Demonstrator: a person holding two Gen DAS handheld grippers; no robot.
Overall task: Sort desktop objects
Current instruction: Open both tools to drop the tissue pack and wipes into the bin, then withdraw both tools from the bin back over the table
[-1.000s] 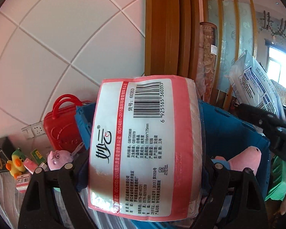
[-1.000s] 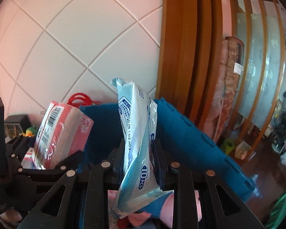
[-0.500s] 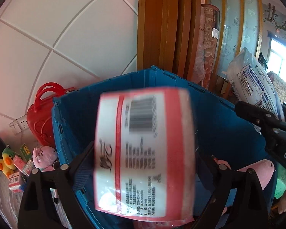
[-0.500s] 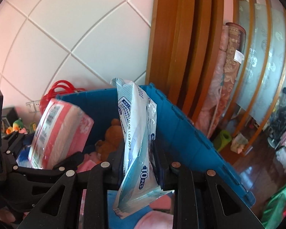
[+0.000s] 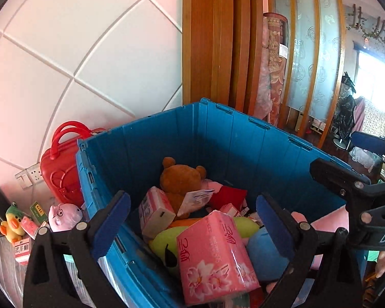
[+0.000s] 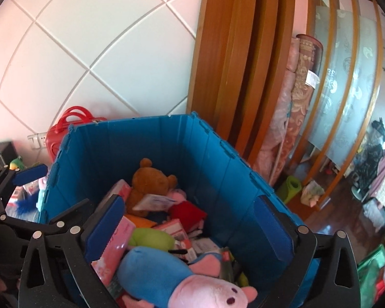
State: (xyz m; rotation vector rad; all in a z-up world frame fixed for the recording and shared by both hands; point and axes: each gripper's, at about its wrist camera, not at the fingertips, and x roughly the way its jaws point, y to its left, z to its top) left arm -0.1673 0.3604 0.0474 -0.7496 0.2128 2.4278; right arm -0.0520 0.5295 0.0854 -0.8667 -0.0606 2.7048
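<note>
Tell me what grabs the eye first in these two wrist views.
The big blue crate fills both views, heaped with toys and packs: a brown teddy bear against its far wall and a pink tissue pack lying on top near the front. In the right wrist view a blue and pink plush lies nearest the camera. A red carry case stands against the tiled wall left of the crate.

Both grips let go: pink tissue pack (image 5: 215, 256) dropped from left gripper (image 5: 190, 225) into blue crate (image 5: 243, 138); mask pkt gone from right gripper (image 6: 190, 228), jaws opening.
</note>
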